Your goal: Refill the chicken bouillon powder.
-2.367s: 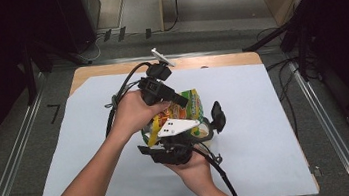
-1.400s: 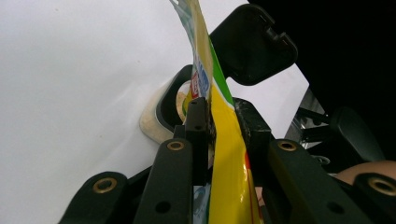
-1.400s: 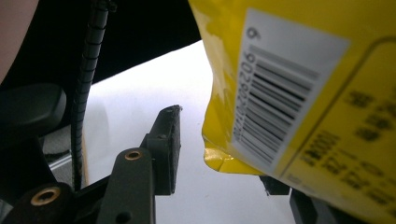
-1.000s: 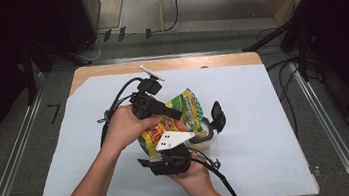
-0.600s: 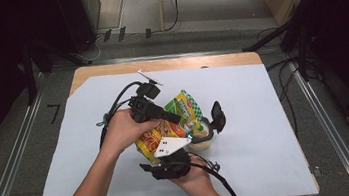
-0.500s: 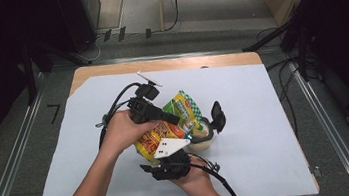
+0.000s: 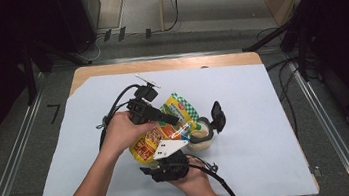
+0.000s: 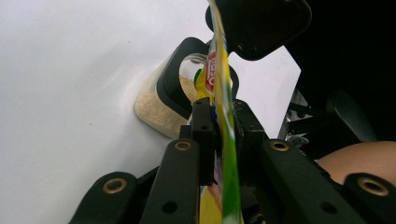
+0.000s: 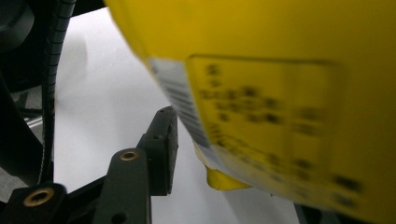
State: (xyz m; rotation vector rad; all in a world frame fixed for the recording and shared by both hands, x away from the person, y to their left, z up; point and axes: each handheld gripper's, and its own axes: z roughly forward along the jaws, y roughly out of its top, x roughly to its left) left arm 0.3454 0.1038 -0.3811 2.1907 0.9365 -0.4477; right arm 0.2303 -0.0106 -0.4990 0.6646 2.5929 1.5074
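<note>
I am pinching the yellow snack bag (image 8: 223, 93) in my left gripper (image 8: 219, 135), pouring into the open jar (image 7: 200, 139) mid-table, right gripper (image 7: 170, 165) jaws half-open under the bag; next I need a steeper tilt

Open white-paper-covered surface (image 7: 264, 107) to the left, right and far side of the central cluster. Centre blocked by yellow-and-green printed foil pouch (image 7: 164, 129), clear jar of beige grains (image 7: 201, 140) with raised black flip lid (image 7: 217, 115) just beside. Near edge taken up by forearms and trailing black cables (image 7: 113, 108).
</note>
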